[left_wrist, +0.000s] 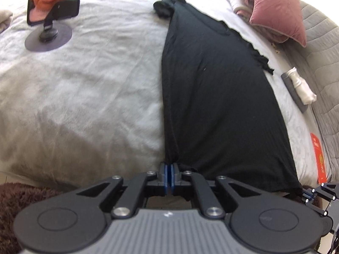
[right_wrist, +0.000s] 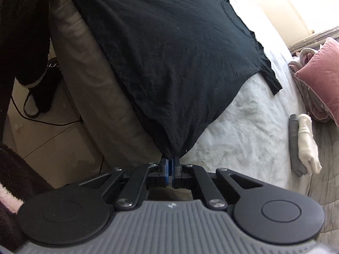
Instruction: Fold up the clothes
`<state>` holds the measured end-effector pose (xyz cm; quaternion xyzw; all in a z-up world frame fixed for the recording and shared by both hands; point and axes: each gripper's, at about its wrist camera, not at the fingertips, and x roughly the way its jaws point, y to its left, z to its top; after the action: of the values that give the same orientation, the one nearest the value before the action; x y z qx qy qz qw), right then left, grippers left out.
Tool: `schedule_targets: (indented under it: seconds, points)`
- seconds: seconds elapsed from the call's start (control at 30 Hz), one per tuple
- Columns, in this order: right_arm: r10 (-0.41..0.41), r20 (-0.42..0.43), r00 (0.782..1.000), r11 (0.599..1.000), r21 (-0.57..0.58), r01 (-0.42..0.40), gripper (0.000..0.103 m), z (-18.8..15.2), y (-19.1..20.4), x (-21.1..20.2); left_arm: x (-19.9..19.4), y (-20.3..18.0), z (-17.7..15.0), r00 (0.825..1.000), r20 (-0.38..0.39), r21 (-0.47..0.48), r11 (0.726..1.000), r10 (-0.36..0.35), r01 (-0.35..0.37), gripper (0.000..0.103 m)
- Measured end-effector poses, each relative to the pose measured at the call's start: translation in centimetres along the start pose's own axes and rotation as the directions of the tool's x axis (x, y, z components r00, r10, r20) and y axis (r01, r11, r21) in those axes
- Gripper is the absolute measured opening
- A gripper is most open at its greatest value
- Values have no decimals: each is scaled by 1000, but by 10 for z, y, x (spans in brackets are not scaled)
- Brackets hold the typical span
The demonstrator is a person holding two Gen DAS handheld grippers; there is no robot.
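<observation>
A black t-shirt [left_wrist: 220, 97] lies stretched lengthwise on a white bedspread [left_wrist: 95, 80], its near hem at the bed's front edge. My left gripper [left_wrist: 169, 166] is shut on the shirt's near left corner, the cloth bunched between the blue pads. My right gripper [right_wrist: 170, 160] is shut on the near right corner of the same shirt [right_wrist: 169, 53]; it also shows at the lower right of the left wrist view [left_wrist: 305, 194]. A sleeve [right_wrist: 273, 82] sticks out on the right side, and the far sleeve [left_wrist: 165, 8] is bunched up.
A phone on a round stand [left_wrist: 50, 21] stands at the far left of the bed. A pink pillow [left_wrist: 277, 14] and crumpled bedding lie at the far right. Folded grey and white clothes [right_wrist: 303, 141] rest on the right. A red booklet [left_wrist: 317, 156] lies near the bed's edge. The floor and cables [right_wrist: 53, 122] are to the left.
</observation>
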<state>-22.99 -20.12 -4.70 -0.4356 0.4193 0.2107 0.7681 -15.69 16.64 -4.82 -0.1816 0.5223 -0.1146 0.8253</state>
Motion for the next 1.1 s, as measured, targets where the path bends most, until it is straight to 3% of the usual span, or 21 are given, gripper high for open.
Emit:
schedule_targets:
  seconds: [0.1, 0.2, 0.27, 0.37, 0.53, 0.6, 0.73, 0.9, 1.1]
  points:
    - [28, -10, 1000, 998, 53, -27, 8, 0, -10, 1, -5, 6, 0, 1000, -21, 25, 999, 21, -20, 8]
    - [47, -2, 999, 993, 106, -47, 22, -2, -24, -2, -10, 16, -1, 998, -44, 34, 999, 34, -32, 14]
    - [60, 4, 998, 988, 141, -60, 39, -4, -33, -4, -15, 21, 2, 999, -33, 20, 1000, 16, -16, 19]
    - [79, 22, 997, 978, 192, -82, 40, -1, -42, -6, -23, 19, 11, 1000, 14, 22, 1000, -2, 2, 34]
    - [114, 51, 992, 959, 256, -123, 44, 13, -58, -9, -20, 7, 40, 997, 61, 24, 999, -47, 45, 43]
    - [166, 71, 984, 937, 300, -179, 44, 21, -71, -8, -16, -1, 56, 995, 78, 27, 998, -58, 57, 44]
    - [264, 118, 957, 876, 386, -290, 44, 34, -93, -15, -7, -16, 88, 990, 124, 59, 996, -73, 66, 57]
    - [294, 149, 944, 828, 454, -329, 46, 50, -114, -20, 15, -26, 137, 986, 165, 37, 999, -40, 34, 58]
    - [326, 247, 912, 755, 513, -409, 46, 86, -142, -10, 44, -15, 180, 963, 270, -111, 993, -12, 44, 57]
